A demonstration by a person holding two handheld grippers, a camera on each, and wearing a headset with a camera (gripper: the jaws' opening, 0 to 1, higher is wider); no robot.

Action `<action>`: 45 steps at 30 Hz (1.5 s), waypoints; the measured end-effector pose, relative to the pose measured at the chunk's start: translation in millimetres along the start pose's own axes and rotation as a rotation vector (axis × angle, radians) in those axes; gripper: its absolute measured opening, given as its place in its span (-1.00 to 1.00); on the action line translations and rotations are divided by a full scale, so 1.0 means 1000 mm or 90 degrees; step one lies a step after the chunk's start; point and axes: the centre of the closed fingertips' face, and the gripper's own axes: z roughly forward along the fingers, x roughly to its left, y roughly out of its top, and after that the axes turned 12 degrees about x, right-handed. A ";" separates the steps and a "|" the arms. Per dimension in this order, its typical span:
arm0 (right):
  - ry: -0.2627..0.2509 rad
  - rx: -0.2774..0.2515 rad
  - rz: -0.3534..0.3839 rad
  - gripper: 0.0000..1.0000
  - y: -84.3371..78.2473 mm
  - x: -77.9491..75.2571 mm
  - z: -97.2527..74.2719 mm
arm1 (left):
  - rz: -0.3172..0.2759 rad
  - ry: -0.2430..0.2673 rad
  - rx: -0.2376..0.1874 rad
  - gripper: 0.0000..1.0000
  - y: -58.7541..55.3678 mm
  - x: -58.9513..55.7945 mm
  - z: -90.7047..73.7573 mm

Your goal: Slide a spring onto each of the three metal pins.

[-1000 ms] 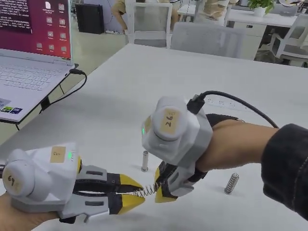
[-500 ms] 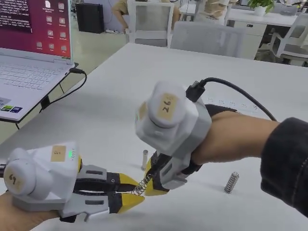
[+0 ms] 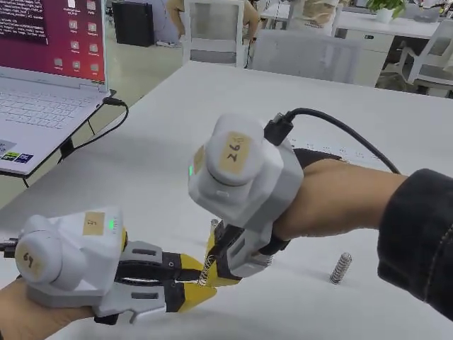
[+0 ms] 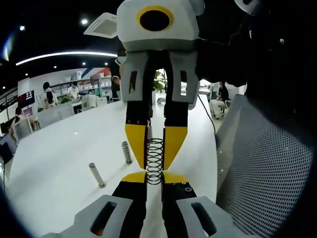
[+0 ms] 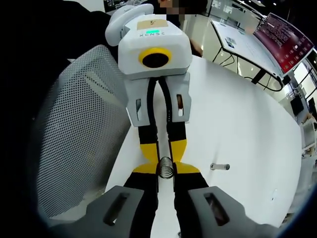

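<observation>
Pinching the lower end of a spring [image 4: 155,159] in my left claw [image 4: 154,177], jaws closed tight on it; my right claw [image 5: 166,171] comes in nose to nose and is clamped on the same spring from the other end; the coil runs straight between the two pairs of yellow tips, low over the white table [image 3: 177,134]; just past the tips a metal pin [image 4: 97,174] stands upright and bare on the table, and in the head view it is mostly hidden behind my right claw; a second spring [image 3: 341,268] sits on the table out to the right, well apart from the pin; a black cable [image 3: 340,126] is plugged into the top of my right claw; an open laptop [image 3: 42,78] is off to the left.
</observation>
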 end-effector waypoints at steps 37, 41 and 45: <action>-0.031 0.020 0.025 -0.83 -0.018 -0.030 -0.013 | -0.033 0.025 0.004 -0.40 -0.011 0.006 -0.004; -0.043 0.020 0.033 -0.83 -0.021 -0.039 -0.018 | -0.040 0.028 0.008 -0.30 -0.015 0.006 -0.005; -0.051 0.019 0.038 -0.83 -0.022 -0.046 -0.021 | -0.045 0.028 0.005 -0.22 -0.017 0.007 -0.007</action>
